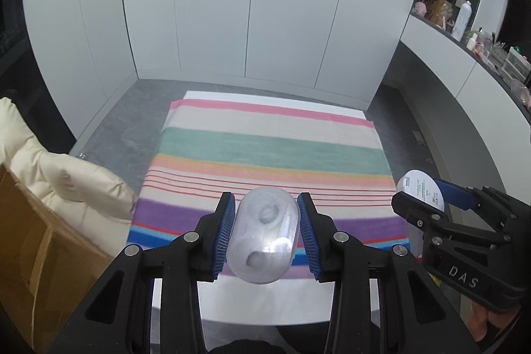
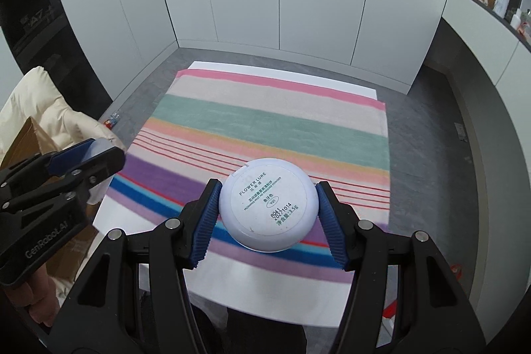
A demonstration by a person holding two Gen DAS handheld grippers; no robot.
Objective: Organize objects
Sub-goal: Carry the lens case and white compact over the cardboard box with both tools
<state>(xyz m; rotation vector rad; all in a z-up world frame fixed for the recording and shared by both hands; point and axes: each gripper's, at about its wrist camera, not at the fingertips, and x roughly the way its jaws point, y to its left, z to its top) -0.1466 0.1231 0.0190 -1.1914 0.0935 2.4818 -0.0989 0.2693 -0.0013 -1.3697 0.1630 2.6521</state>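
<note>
- The clear oval case is cloudy, so what sits inside it cannot be made out.
- In the left wrist view, only a slice of the round powder compact shows past the right claw.
- The cardboard box on the near left is cut off by the picture's edge.
- The cream padded jacket runs out of view on the left.
- Small items on the far right shelf are too tiny to identify.
- The striped cloth hides most of the white tabletop.

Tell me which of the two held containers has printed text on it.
The round white compact in the right gripper; the oval case in the left gripper is clear plastic, unlabelled.
</note>
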